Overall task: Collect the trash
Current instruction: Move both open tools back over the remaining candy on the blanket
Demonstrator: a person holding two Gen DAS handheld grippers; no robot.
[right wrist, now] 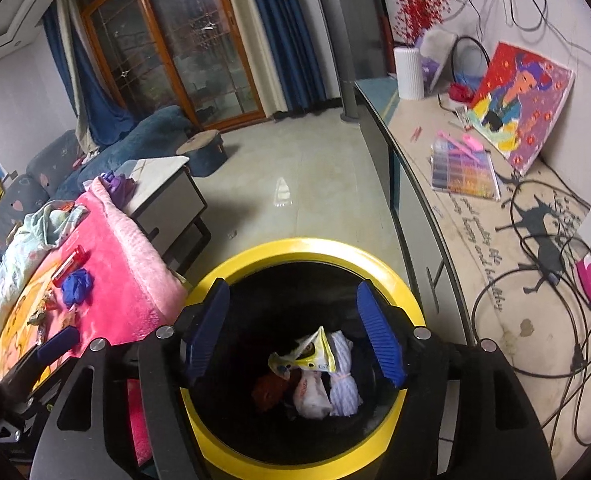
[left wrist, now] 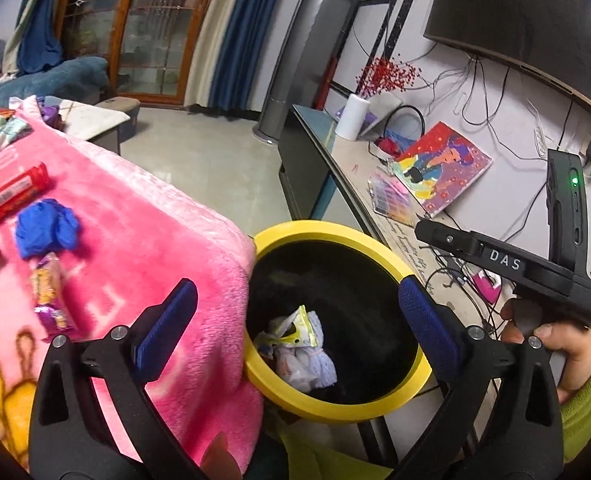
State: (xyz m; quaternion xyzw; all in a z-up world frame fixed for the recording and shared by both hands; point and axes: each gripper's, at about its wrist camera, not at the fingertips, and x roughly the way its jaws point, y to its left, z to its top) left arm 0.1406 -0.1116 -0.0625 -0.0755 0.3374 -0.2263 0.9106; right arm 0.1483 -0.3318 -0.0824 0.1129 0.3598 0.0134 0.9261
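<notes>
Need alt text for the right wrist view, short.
The right gripper hangs open and empty over a yellow-rimmed bin holding wrappers and white crumpled trash. Left of it, a pink blanket carries a blue glove and a red wrapper; a cluttered counter runs along the right.

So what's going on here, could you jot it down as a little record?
bin: yellow-rimmed bin, beside the pink blanket
in bin: yellow wrapper, white bundles
still on blanket: blue glove, red packet, snack wrapper
left tool: open, empty
right tool: open, empty, above bin
</notes>
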